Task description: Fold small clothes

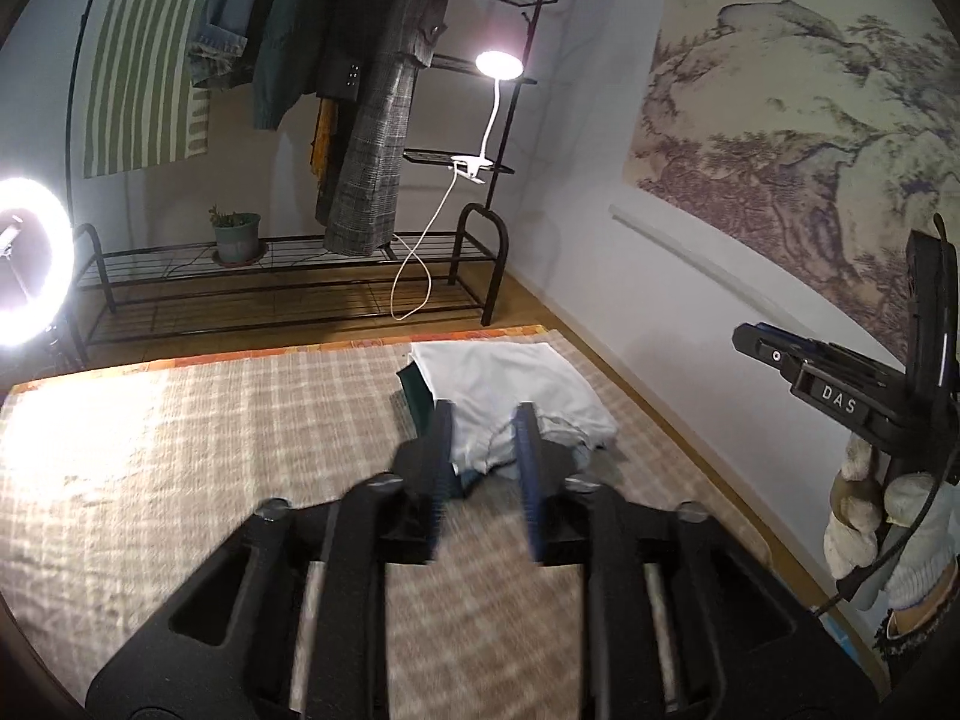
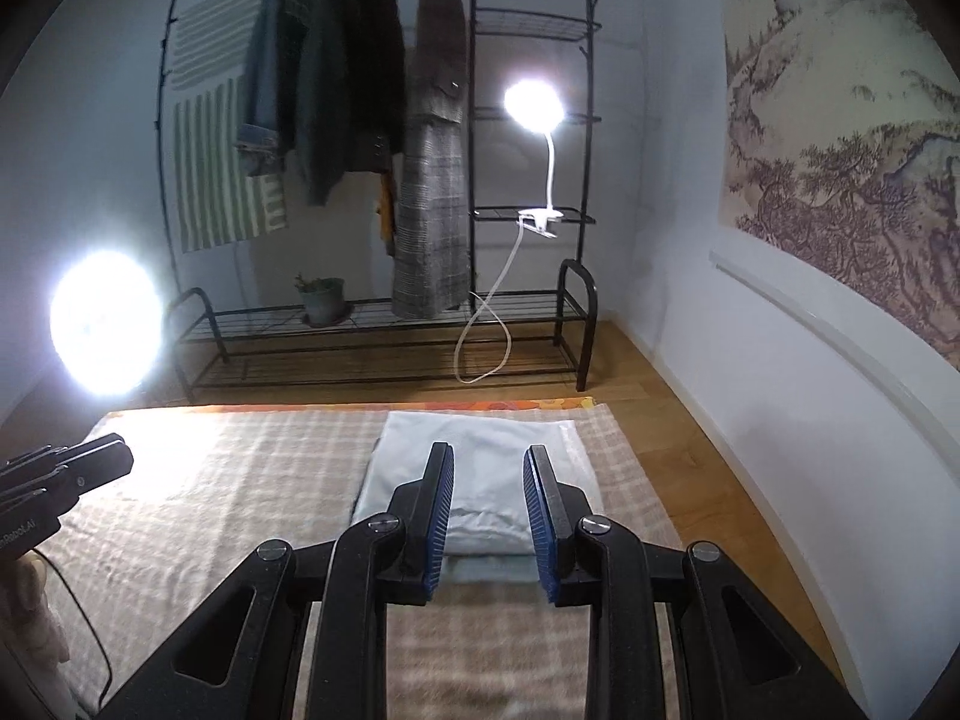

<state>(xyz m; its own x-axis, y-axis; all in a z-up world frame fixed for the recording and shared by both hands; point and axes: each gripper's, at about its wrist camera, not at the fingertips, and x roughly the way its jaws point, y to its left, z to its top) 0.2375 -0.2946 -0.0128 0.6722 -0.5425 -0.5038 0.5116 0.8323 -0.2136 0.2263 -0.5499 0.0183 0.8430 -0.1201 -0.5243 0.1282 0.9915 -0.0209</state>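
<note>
- Your plaid mat (image 2: 198, 480) carries the pile of folded clothes (image 2: 480, 480) at its far right end, near the wall.
- The pile's white top piece runs lengthwise away from you, toward the rack (image 2: 384, 324).
- Your right gripper (image 2: 487, 510) hovers over the pile, fingers parted, gripping nothing.
- Your left gripper (image 1: 483, 468) is likewise parted and empty.

White folded garment (image 2: 480, 480) over a dark green one (image 1: 417, 393); beige checked blanket (image 2: 240, 480); black tongs (image 2: 487, 516) with blue pads (image 2: 444, 516); green-striped wall cloth (image 1: 138, 84).
</note>
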